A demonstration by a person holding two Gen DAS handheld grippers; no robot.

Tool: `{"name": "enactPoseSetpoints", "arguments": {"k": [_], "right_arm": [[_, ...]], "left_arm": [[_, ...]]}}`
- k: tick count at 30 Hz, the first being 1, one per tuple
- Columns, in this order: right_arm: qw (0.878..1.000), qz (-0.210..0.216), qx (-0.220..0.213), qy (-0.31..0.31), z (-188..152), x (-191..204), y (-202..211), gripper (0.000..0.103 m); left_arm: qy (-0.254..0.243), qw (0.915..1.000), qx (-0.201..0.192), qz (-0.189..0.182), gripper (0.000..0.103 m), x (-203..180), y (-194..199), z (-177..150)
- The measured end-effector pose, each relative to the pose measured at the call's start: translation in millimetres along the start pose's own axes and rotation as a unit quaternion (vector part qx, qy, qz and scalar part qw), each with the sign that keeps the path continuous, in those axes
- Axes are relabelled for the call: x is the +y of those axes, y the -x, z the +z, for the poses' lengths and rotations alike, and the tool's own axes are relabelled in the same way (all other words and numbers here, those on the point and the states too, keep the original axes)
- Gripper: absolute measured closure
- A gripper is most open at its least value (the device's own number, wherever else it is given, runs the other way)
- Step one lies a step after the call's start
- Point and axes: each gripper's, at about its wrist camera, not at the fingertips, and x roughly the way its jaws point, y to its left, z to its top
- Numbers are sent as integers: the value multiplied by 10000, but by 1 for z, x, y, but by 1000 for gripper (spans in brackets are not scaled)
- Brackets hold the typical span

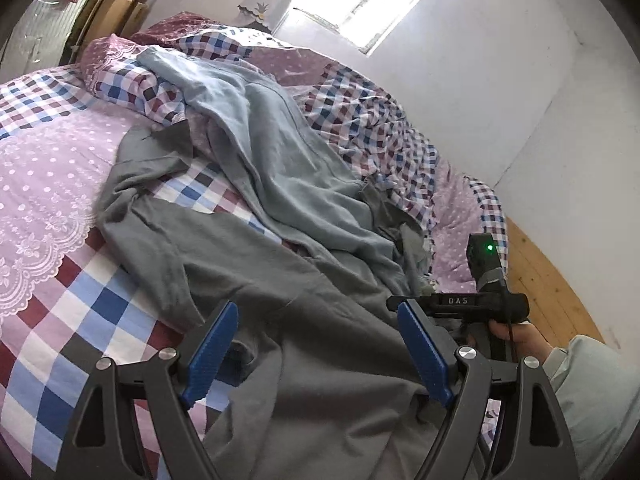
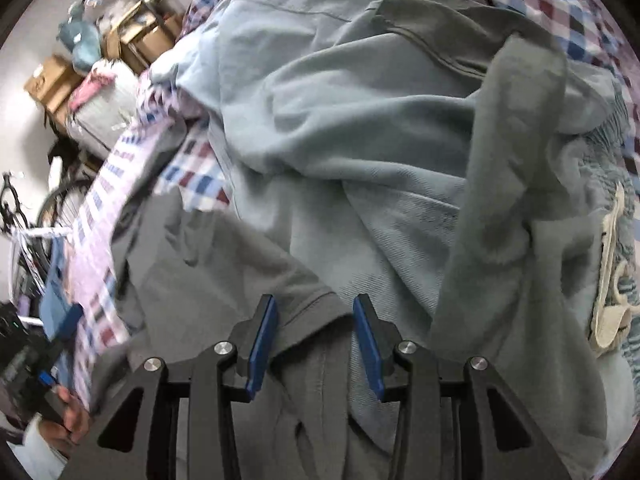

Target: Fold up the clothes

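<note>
Hidden, cut off and blurred parts around the clothes

The dark grey garment (image 1: 248, 264) runs out under the bottom edge of the left wrist view, so its lower end cannot be seen; the light blue garment (image 1: 288, 160) covers part of it. In the right wrist view the left side is blurred: the checked bedcover (image 2: 100, 216) smears, and the cardboard boxes (image 2: 52, 80) and the bicycle (image 2: 24, 208) are too unclear to tell more.
</note>
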Motion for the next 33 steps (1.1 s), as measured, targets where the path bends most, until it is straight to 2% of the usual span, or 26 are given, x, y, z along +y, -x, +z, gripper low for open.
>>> {"name": "enactPoseSetpoints", "arguments": {"k": [1,3,4,7,10,13,15,19,24,27,30,31,32,33], "right_arm": [[10000,-36,-11,77,-1,3,-1,63],[9996,-122,-79,247,-1,11,1,87],[9990,-236,-120,351,1,17,2,91],[9954,-568,-226,731,7,39,7,95],[9843,-1151,-373,1282,20,71,12,96],[9604,-1875,-656,1952,40,111,19,96],[9360,-2371,-939,2426,57,142,23,96],[8983,-2975,-1285,2965,92,186,17,96],[8711,-3385,-1556,3199,120,219,-10,96],[8683,-3520,-1445,3183,124,225,-39,94],[8764,-3598,-764,3108,124,213,-77,83],[8820,-3575,-524,3025,122,208,-86,73],[8861,-3526,-462,2973,119,206,-87,61],[8912,-3433,-547,2913,115,205,-80,56]], "left_arm": [[39,10000,13,21,18,2,0,0],[152,9999,4,30,18,6,1,1],[209,9998,-1,34,18,8,2,2],[428,9991,13,59,18,16,2,4],[641,9979,2,16,18,24,4,6],[731,9973,-44,-11,18,28,8,8],[778,9969,-71,-24,18,30,11,9],[883,9960,-105,-34,18,36,16,11],[1033,9945,-146,-51,18,44,20,14],[1093,9939,-112,-75,18,47,19,15],[1076,9942,-27,-75,18,47,16,14],[1065,9943,6,-73,18,47,15,13],[1039,9946,18,-64,18,47,14,13],[1012,9948,29,-55,18,46,14,13]]}}
